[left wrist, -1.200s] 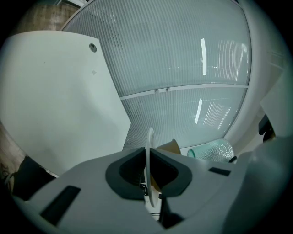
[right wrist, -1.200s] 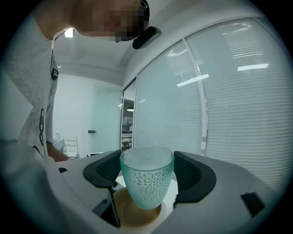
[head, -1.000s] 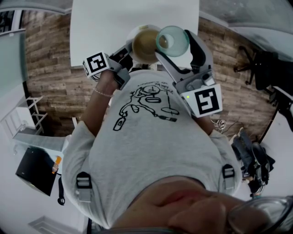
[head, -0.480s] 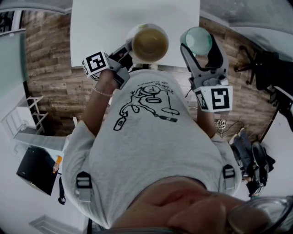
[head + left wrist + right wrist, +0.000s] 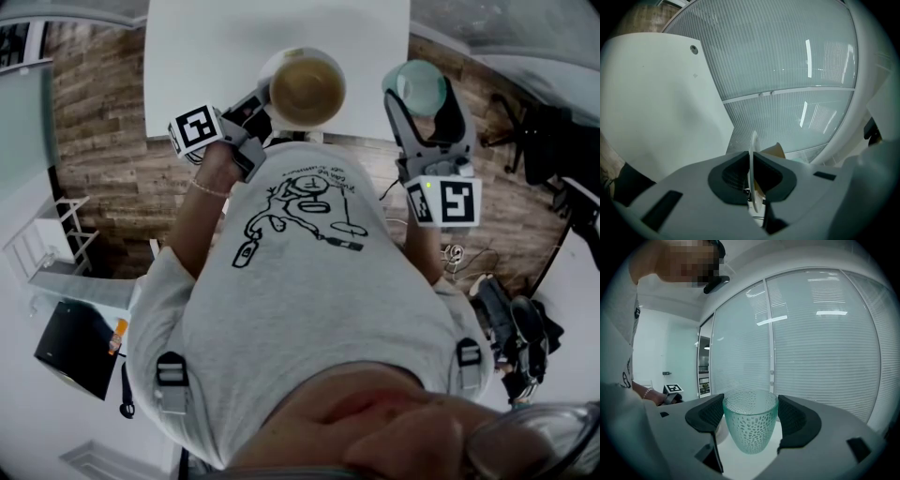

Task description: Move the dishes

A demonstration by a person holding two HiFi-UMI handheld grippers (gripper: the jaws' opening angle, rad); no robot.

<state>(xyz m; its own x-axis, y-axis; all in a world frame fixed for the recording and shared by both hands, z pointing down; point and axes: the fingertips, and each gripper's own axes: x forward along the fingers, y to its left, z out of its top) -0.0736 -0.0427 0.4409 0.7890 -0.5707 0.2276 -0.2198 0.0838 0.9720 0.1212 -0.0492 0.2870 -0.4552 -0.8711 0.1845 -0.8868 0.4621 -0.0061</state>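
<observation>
Pinching a thin white rim, the left gripper [image 5: 752, 177] has its dark pads pressed together on the edge of the bowl [image 5: 753, 145], which stands edge-on between them with a sliver of its tan inside showing just to the right. We see the right gripper [image 5: 750, 414] closed the other way – its two pads sit against opposite sides of a green glass [image 5: 750, 434] with a pebbled surface, mouth up and empty as far as we can tell. From the head view, we find the bowl hanging in the air over the near edge of the white table [image 5: 216, 56], white outside and tan within, gripped at the rim nearest the left hand [image 5: 217, 164]. The glass is held off to the right of it, apart from the bowl, right about at the table's right-hand edge where the wooden floor [image 5: 103, 122] begins. Each gripper carries its marker cube behind the jaws: the left cube [image 5: 197, 129] near the table's near edge, the right cube [image 5: 444, 202] beside our chest. Below them we make out a grey shirt [image 5: 300, 319] with a line drawing. Ribbed glass walls [image 5: 825, 343] fill the background of both gripper views.
</observation>
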